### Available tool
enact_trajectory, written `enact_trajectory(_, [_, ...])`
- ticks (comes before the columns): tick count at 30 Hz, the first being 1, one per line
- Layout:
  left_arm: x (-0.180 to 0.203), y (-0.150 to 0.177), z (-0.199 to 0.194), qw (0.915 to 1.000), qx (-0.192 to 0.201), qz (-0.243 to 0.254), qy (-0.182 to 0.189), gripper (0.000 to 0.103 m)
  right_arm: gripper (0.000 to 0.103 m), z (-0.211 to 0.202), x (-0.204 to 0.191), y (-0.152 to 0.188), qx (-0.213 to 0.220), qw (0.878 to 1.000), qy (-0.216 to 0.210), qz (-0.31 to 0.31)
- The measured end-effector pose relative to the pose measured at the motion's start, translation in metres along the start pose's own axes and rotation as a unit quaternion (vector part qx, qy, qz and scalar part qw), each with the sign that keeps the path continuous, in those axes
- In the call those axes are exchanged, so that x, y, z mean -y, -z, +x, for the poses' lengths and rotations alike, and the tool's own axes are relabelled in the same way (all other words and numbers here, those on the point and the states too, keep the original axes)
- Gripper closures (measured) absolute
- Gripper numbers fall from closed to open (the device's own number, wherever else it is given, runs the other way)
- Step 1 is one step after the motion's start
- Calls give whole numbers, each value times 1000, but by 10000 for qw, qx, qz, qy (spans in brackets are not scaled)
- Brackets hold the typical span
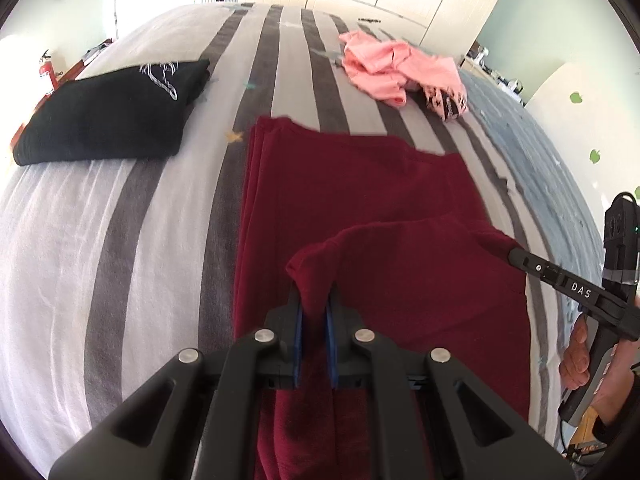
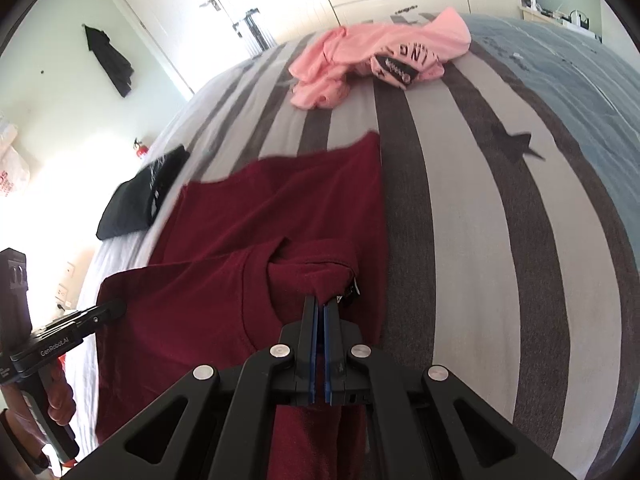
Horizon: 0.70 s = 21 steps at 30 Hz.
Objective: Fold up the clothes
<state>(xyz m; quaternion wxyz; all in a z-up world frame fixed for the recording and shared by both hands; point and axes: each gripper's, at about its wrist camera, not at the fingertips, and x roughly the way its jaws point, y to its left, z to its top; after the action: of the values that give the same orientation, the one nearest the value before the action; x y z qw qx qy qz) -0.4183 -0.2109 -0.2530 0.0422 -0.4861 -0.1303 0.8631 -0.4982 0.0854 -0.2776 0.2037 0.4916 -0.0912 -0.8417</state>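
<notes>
Left wrist view, from the left: a folded black garment (image 1: 108,112) lies well left of the fingers on the striped bed (image 1: 120,240). The left gripper (image 1: 316,300) is clamped narrow on a corner of the maroon shirt (image 1: 360,184), which spreads ahead of its tips. Further right, the right gripper (image 2: 320,304) pinches the shirt's other near corner, jaws almost touching. Beyond both tips, far up the bed, a crumpled pink top (image 2: 360,60) waits. The risk as I judge it — thin bunched cloth could slip from either pinch, or uneven carrying could skew the fold so edges miss.
</notes>
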Motion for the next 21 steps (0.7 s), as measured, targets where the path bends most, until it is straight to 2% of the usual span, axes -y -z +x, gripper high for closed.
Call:
enact_trajectory(4, [-2,-20,5,9999,114,-3,-13,96,101,2,-1,-23,180,9998,-33,3])
enact_trajectory(13, [-6,-59,39,9999,102,28,-59,96,101,28,2,-59,209,9996,112,-143])
enact_trajectory(21, [-11,-57,76,9994,-229,30,-271,95,101,59,11,-63,-92,9990,312,-294])
